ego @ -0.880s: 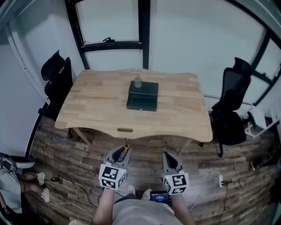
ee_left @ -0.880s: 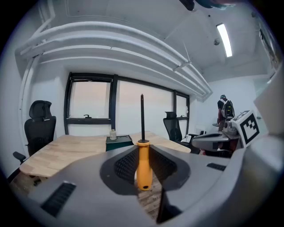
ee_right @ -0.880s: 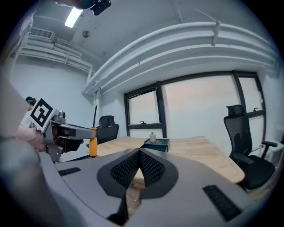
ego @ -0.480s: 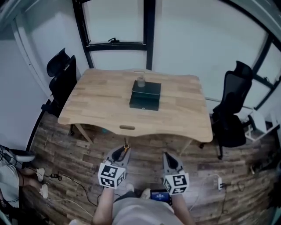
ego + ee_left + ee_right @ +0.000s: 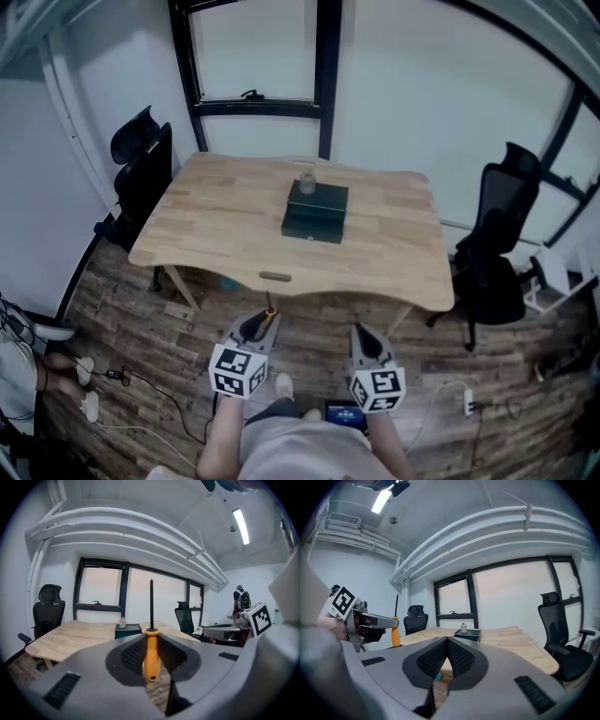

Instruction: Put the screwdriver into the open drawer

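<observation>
My left gripper (image 5: 266, 319) is shut on the screwdriver (image 5: 150, 652), clamping its orange handle with the black shaft standing straight up. It hangs over the floor, short of the wooden table (image 5: 216, 234). A dark green drawer box (image 5: 315, 212) sits mid-table, with a small bottle (image 5: 307, 183) on its top. Whether its drawer is open I cannot tell from here. In the left gripper view the drawer box (image 5: 128, 630) lies far ahead past the shaft. My right gripper (image 5: 362, 331) is shut with nothing held, beside the left one. The right gripper view shows the screwdriver (image 5: 395, 631) at the left.
Black office chairs stand at the table's left (image 5: 141, 169) and right (image 5: 497, 248). A small handle (image 5: 274, 277) sits on the table's near edge. Cables (image 5: 112, 380) lie on the wood floor at the left. Windows line the far wall.
The head view has tilted, so table and box sit slightly lower in the frame. Both grippers keep their places, and the screwdriver stays held.
</observation>
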A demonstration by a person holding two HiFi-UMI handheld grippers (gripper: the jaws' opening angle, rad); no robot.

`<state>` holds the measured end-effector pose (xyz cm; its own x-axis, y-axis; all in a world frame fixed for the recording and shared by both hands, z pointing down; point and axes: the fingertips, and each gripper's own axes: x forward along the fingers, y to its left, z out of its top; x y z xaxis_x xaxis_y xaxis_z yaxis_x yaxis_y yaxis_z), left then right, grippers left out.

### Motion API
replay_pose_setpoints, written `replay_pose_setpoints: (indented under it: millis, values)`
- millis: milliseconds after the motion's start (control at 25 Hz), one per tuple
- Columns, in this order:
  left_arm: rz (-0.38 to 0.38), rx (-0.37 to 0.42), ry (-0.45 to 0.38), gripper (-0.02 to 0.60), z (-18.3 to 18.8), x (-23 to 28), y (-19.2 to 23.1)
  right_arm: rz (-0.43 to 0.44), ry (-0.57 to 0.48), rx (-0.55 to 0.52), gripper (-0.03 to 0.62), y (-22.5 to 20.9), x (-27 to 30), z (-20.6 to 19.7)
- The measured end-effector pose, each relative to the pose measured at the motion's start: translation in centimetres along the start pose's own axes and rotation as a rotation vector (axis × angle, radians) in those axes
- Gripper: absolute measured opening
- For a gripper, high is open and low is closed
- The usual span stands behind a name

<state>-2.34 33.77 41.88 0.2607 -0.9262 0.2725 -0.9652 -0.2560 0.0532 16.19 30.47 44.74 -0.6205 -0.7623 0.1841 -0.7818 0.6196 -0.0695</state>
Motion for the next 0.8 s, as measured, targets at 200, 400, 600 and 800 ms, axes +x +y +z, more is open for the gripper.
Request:
replay_pose_setpoints:
  millis: [200, 400, 600, 800]
  values:
    - [-0.012, -0.006, 0.005, 0.072, -0.1, 1.7, 0.2, -0.014, -0.004, -0.012, -0.002, -1.3, 0.7, 0.2]
    - [-0.024, -0.017, 0.009, 0.072, -0.2, 4.1, 0.6, -0.026, 0.003, -0.016, -0.002, -3.0, 2.2, 0.3]
    - [-0.025, -0.032, 0.016, 0.072, 0.1, 7.8, 2.5, -0.028, 0.022, -0.016, -0.002, -4.8, 5.8, 0.4]
    - [-0.043, -0.024, 0.018, 0.072, 1.6, 12.8, 5.2, -0.038, 0.036, -0.011, -0.002, -6.9, 11.1, 0.9]
